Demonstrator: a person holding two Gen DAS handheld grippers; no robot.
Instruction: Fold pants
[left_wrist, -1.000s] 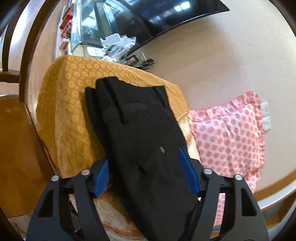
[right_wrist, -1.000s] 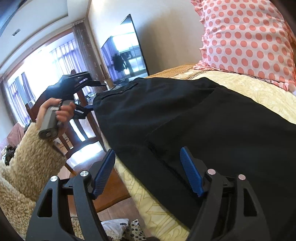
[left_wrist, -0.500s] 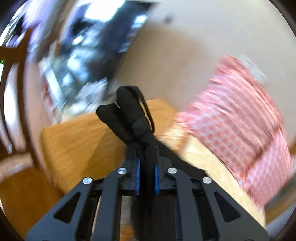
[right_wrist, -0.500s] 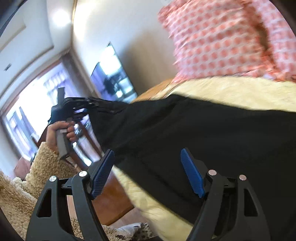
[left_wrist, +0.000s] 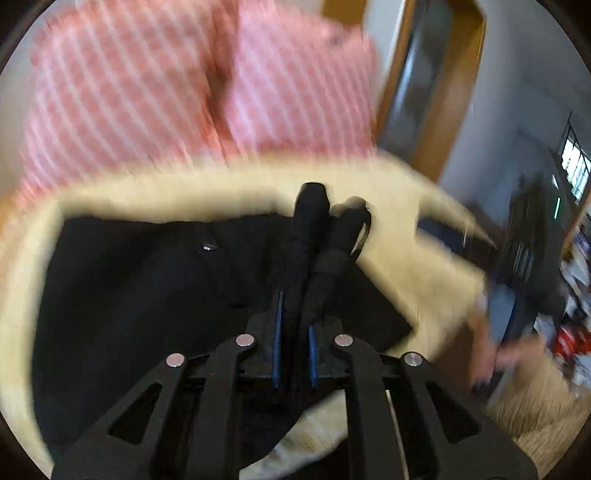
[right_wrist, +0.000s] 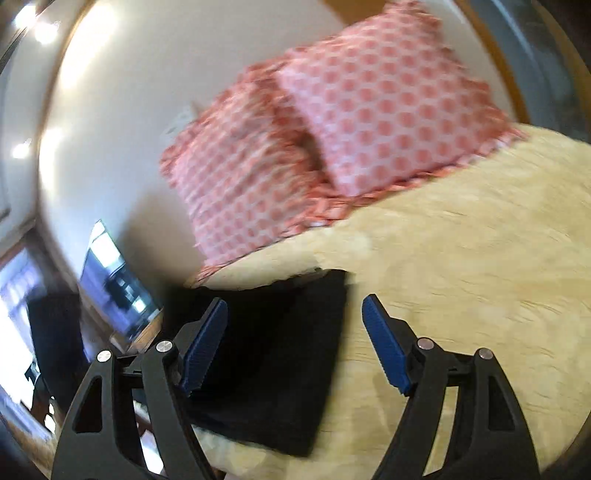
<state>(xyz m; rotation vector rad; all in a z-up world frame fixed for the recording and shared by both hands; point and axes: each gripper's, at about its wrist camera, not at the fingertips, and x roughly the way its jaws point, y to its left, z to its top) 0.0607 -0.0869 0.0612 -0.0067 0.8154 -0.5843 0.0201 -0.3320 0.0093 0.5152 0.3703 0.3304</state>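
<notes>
The black pants (left_wrist: 155, 295) lie folded on a cream bedspread (left_wrist: 424, 280). My left gripper (left_wrist: 294, 314) is shut on a bunched end of the pants, which sticks up past the fingertips (left_wrist: 277, 306) above the flat part. In the right wrist view the pants (right_wrist: 280, 369) lie as a dark rectangle on the bedspread (right_wrist: 461, 277). My right gripper (right_wrist: 295, 310) is open and empty, held just above the pants' right edge. Both views are blurred by motion.
Two pink polka-dot pillows (right_wrist: 332, 140) lean against the white wall at the head of the bed; they also show in the left wrist view (left_wrist: 166, 85). A TV (right_wrist: 110, 266) stands at the left. A wooden door frame (left_wrist: 436, 85) is at the right.
My left gripper closed on the end of the pants and swung it over toward the pillows. My right gripper stayed open and moved along the pants to their edge.
</notes>
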